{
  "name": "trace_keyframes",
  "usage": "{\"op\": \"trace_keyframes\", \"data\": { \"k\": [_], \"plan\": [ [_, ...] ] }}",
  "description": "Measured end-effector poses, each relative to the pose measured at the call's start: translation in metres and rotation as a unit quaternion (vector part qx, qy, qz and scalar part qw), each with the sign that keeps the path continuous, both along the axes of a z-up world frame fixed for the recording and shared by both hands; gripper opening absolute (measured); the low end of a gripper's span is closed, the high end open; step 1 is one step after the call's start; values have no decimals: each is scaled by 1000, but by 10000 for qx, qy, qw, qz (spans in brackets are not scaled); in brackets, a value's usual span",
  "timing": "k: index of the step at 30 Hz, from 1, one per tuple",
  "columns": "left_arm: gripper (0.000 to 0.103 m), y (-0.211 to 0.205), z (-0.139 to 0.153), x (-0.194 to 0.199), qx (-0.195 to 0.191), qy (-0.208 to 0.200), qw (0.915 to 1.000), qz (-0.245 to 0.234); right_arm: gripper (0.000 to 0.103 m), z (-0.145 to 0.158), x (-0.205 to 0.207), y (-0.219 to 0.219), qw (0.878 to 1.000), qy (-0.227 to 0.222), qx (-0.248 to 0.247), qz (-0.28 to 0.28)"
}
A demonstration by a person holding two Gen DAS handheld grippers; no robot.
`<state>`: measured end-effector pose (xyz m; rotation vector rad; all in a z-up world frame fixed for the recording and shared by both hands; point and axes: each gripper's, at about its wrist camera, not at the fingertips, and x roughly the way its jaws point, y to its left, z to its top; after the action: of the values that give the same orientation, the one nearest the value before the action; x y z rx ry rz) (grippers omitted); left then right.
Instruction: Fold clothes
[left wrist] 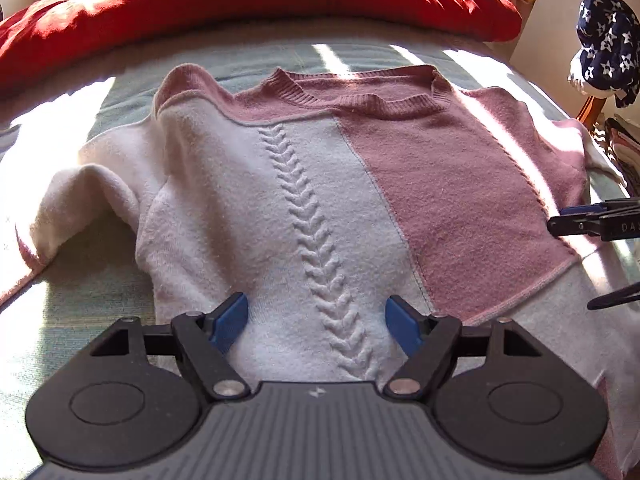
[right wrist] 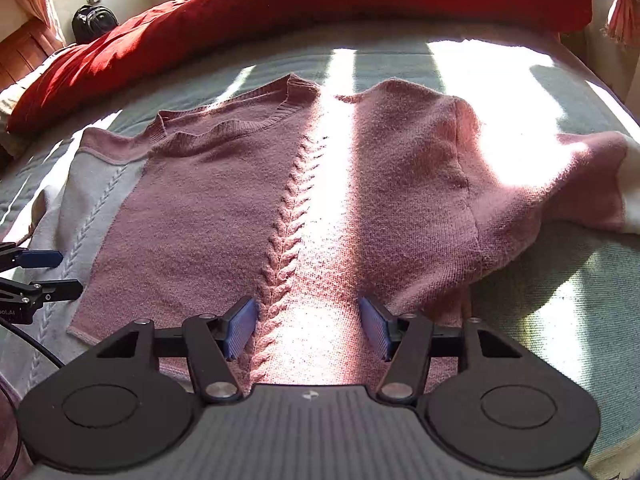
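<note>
I am holding my left gripper (left wrist: 316,322) and right gripper (right wrist: 308,328) wide, empty, over the spread pink-and-white sweater (left wrist: 320,184); the bunched sleeve at 9 o'clock (left wrist: 84,204) is risking a lopsided fold

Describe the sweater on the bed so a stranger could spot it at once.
On the pale green bedspread, in front of the long red duvet, a knit sweater lies spread flat. It is half white, half dusty pink, with a raised braid down each half and a ribbed pink collar.
</note>
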<state>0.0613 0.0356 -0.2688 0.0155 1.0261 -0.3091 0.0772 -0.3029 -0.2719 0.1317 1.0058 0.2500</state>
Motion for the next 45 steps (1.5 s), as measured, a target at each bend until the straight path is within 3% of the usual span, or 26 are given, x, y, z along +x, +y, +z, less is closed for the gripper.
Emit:
{"op": "trace_keyframes", "data": {
  "k": [3, 8, 13, 16, 18, 21, 22, 26, 30, 32, 36, 37, 39, 40, 45],
  "plan": [
    [75, 14, 12, -11, -212, 55, 9997, 64, 71, 1, 9, 13, 9994, 285, -218, -25],
    [75, 57, 37, -3, -838, -241, 9927, 836, 99, -1, 29, 43, 9939, 862, -691, -40],
    [73, 116, 37, 11, -1059, -368, 9794, 1678, 103, 3, 44, 63, 9840, 1358, -1131, -235],
    [65, 154, 28, 12, -1160, -268, 9661, 2289, 98, 21, 48, 78, 9812, 1446, -1243, -294],
    [56, 180, 22, 8, -1271, -205, 9522, 2771, 98, 35, 50, 92, 9834, 1363, -1173, -256],
    [55, 217, 14, -2, -1486, -114, 9245, 3510, 98, 49, 55, 122, 9865, 1260, -1045, 5],
    [55, 232, 9, -8, -1657, -84, 9100, 3801, 98, 52, 59, 134, 9871, 1240, -1000, 147],
    [55, 263, -8, -22, -2163, -141, 8689, 4449, 98, 64, 76, 186, 9886, 1017, -828, 738],
    [55, 291, -28, -34, -2788, -247, 8204, 4986, 98, 72, 85, 224, 9879, 892, -574, 1134],
    [55, 299, -33, -33, -2896, -446, 8060, 5143, 98, 75, 86, 235, 9869, 872, -512, 1259],
    [55, 305, -39, -24, -2771, -740, 8012, 5251, 98, 80, 87, 249, 9838, 842, -493, 1503],
    [51, 304, -37, -22, -2590, -757, 8056, 5275, 98, 80, 86, 252, 9832, 810, -526, 1552],
    [26, 302, -34, -18, -2210, -785, 8138, 5317, 98, 81, 87, 254, 9822, 772, -577, 1614],
    [9, 301, -33, -17, -2019, -798, 8175, 5335, 98, 81, 87, 254, 9820, 781, -584, 1617],
    [4, 300, -21, -18, -1556, -976, 8275, 5306, 98, 77, 88, 251, 9820, 803, -635, 1590]
  ]
}}
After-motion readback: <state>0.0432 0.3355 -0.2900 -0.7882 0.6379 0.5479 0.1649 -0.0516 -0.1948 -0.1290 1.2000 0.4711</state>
